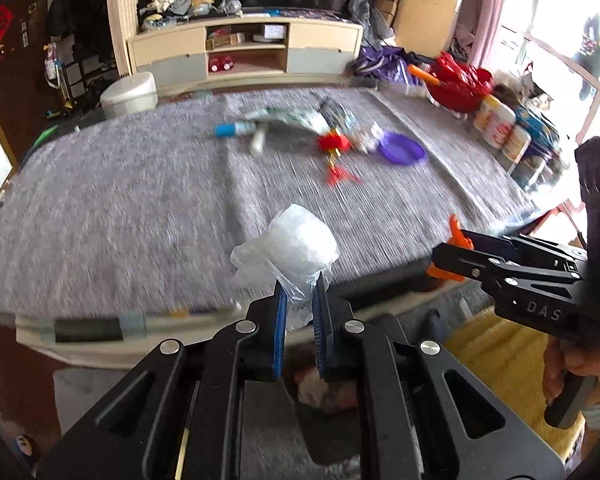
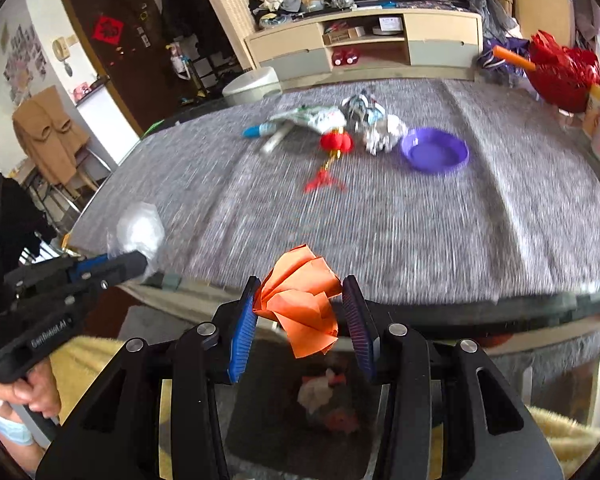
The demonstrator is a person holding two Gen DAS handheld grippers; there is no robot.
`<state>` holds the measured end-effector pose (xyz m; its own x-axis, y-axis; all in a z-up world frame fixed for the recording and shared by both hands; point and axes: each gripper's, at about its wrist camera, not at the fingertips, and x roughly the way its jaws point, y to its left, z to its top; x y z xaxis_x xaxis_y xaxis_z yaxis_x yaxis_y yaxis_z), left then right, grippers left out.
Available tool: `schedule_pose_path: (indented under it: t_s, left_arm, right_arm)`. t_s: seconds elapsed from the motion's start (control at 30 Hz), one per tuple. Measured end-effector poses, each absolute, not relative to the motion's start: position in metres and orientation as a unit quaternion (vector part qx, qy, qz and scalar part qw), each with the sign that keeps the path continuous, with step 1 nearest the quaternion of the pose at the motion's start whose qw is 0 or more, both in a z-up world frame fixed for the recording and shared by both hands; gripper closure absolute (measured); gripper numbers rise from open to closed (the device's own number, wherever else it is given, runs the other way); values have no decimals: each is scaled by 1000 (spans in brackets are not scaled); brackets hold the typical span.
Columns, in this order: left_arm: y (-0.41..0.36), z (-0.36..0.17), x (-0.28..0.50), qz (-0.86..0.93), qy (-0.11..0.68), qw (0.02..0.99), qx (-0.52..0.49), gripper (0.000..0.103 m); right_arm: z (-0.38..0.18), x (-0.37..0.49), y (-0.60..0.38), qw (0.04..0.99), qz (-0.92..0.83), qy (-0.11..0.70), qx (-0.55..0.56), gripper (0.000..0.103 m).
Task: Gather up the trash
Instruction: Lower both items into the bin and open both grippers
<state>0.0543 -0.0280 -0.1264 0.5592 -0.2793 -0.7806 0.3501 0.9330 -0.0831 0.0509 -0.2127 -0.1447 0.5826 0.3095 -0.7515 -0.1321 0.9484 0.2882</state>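
My left gripper (image 1: 300, 280) is shut on a crumpled clear plastic bag (image 1: 288, 244), held at the near edge of the grey-covered table (image 1: 120, 216). The bag (image 2: 138, 232) and that gripper (image 2: 140, 264) also show at the left of the right wrist view. My right gripper (image 2: 300, 292) is shut on a crumpled orange paper (image 2: 300, 304), also at the table's near edge; it appears at the right of the left wrist view (image 1: 446, 256). Below the jaws sits a dark bin (image 2: 324, 408) with scraps in it. More trash (image 2: 340, 120) lies mid-table: wrappers, a crumpled paper, a red lantern ornament (image 2: 336, 142).
A purple dish (image 2: 434, 154) lies right of the trash pile. Bottles (image 1: 500, 128) and a red bag (image 2: 560, 72) stand along the table's right side. A yellow fluffy cloth (image 1: 512, 364) lies below the table edge. A TV cabinet (image 1: 244, 48) stands behind.
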Motion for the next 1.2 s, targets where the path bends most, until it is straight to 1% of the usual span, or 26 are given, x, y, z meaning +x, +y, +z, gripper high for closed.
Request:
schedule_pose_path:
  t_s: [0.37,0.7,0.93,1.03,1.07,1.1,1.13,1.17,1.2]
  left_arm:
    - [-34,-186,6,-187,502,844,23,92]
    - [-41,-241,-16,-196,563,803,12,92]
    - [-45,-256,-20,-205,577,790,16,90]
    - [-46,-256,-19,-207,577,790,20,86]
    - [-45,-257,-19,-207,578,789,20,81]
    - [-45,-257,-18,-207,578,789,20,73]
    - [-45,-257,-18,-206,578,790,21,69]
    - [-46,-257,-17,-204,577,790,21,62]
    - [-45,-257,-16,-203,577,791,21,58]
  right_arm:
    - [-195,10,-213,855,117,488,127,60]
    - [-229,-4,-205,835,98,532,101,60]
    - [-237,-3,-200,827,98,544,99,58]
    - [-237,-2,-200,826,97,546,99,58]
    - [-238,0,-200,825,97,548,100,58]
    - [-238,0,-200,824,96,548,102,54]
    - [-238,0,-202,824,95,548,105,49]
    - [-238,1,-202,824,93,548,105,46]
    - [-238,2,-203,825,91,548,106,43]
